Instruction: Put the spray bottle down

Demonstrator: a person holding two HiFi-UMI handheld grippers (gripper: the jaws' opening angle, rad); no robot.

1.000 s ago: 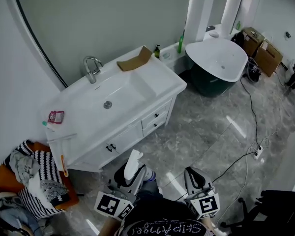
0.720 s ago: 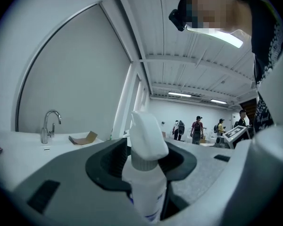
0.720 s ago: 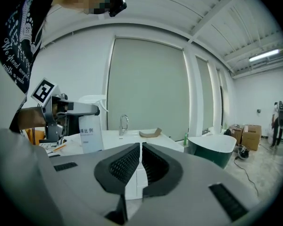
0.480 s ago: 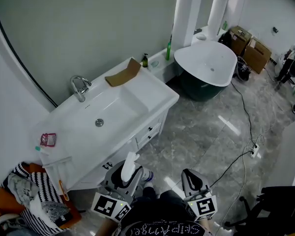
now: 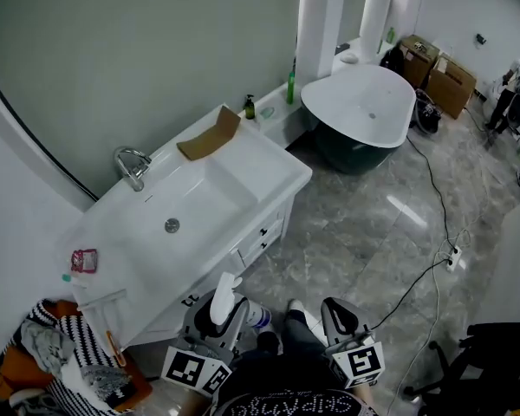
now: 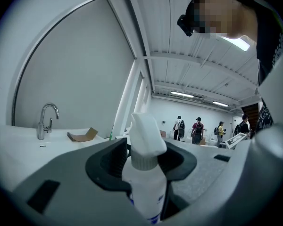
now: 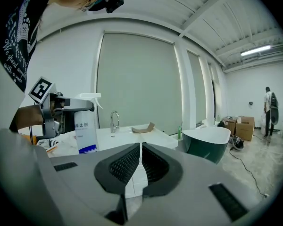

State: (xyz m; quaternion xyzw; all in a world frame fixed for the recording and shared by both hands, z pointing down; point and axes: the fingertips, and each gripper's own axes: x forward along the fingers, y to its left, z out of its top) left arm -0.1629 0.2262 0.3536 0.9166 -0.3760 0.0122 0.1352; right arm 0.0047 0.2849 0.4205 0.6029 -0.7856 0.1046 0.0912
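Observation:
A white spray bottle (image 5: 224, 296) with a blue-printed label stands upright between the jaws of my left gripper (image 5: 224, 315), which is shut on its body just below the neck. In the left gripper view the bottle (image 6: 144, 185) fills the middle, its nozzle head above the jaws of that gripper (image 6: 144, 167). The right gripper view shows the same bottle (image 7: 86, 129) from the side, off to the left. My right gripper (image 5: 340, 315) is beside the left one, over the floor. Its jaws (image 7: 140, 160) are shut with nothing between them. Both grippers are just short of the white vanity top (image 5: 273, 165).
The vanity has a sink with a chrome faucet (image 5: 132, 165), a cardboard piece (image 5: 210, 135) at its far end and a red packet (image 5: 83, 260) at its near end. A clothes pile (image 5: 61, 362) lies left. A bathtub (image 5: 360, 102), boxes (image 5: 438, 72) and a floor cable (image 5: 442, 232) are right.
Both grippers have come forward with the person toward the vanity's near corner. The bottle stays gripped in the left gripper, and the right stays shut.

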